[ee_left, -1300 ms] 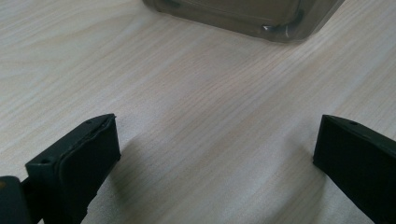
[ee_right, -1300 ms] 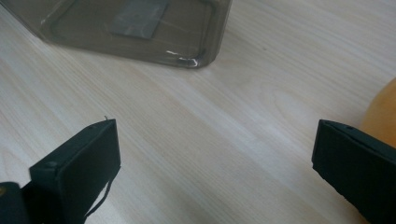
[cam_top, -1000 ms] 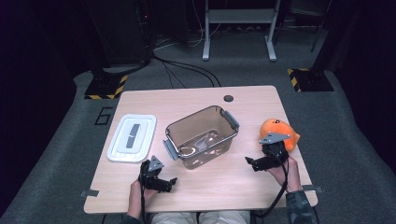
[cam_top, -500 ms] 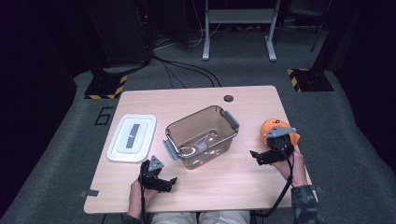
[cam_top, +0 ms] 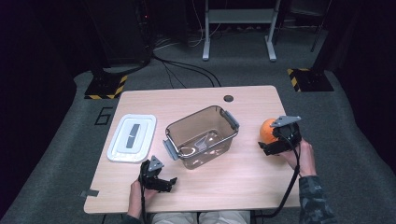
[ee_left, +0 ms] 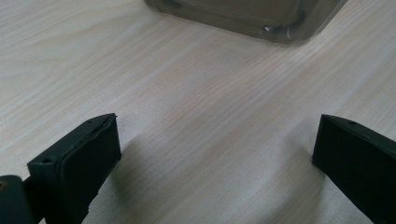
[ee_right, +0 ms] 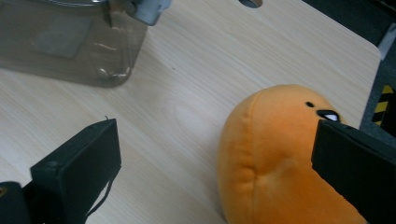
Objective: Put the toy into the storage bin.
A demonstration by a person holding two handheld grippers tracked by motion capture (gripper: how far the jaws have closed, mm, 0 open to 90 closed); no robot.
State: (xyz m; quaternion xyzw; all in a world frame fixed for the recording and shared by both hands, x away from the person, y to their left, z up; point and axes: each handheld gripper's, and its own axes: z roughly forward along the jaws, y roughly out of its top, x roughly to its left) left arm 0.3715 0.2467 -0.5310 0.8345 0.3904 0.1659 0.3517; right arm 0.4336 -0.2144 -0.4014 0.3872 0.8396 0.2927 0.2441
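Closing in on orange plush toy (ee_right: 275, 154), not grasped yet.
Right claw (cam_top: 275, 142) spread wide around toy at bench (cam_top: 243, 186) right edge; left claw (cam_top: 161, 179) released, idle near-left. Clear bin (cam_top: 203, 135) awaits; pick + drop left.

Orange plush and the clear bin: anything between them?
Nothing: the right gripper view shows bare table between the plush and the bin. The right gripper is open beside the plush.
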